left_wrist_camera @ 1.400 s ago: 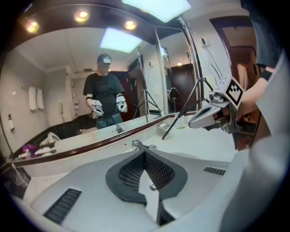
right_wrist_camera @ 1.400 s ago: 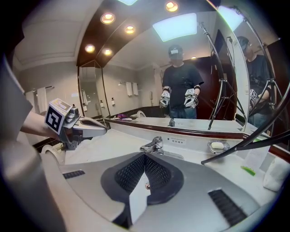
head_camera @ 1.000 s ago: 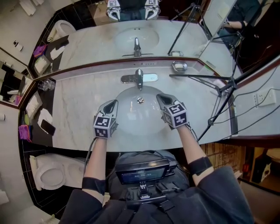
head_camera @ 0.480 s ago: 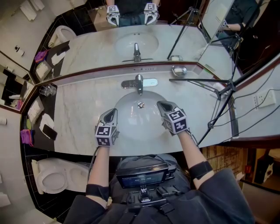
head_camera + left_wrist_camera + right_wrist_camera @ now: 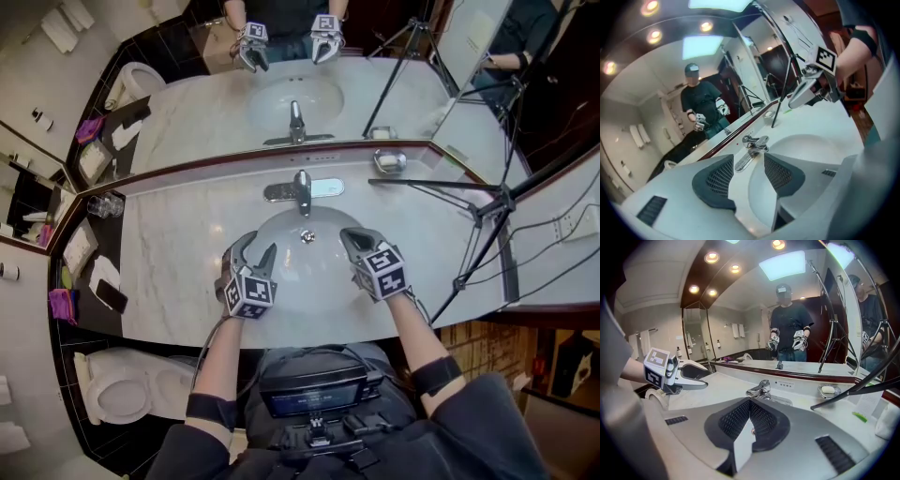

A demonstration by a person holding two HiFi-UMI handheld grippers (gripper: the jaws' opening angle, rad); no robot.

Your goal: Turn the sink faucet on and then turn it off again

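- The left gripper (image 5: 258,246) hangs over the sink (image 5: 314,281); its jaws have just been opening and hold nothing.
- The right gripper (image 5: 352,236) is clenched and empty.
- The faucet (image 5: 302,187) stands behind the basin, untouched and seemingly dry.

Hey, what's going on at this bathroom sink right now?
A person stands at the sink holding a gripper in each hand. The left gripper points at the faucet; its fingers have just been opening, with nothing between them. The right gripper hovers over the sink's right side, shut and empty. Neither touches the faucet, and no water is seen running.
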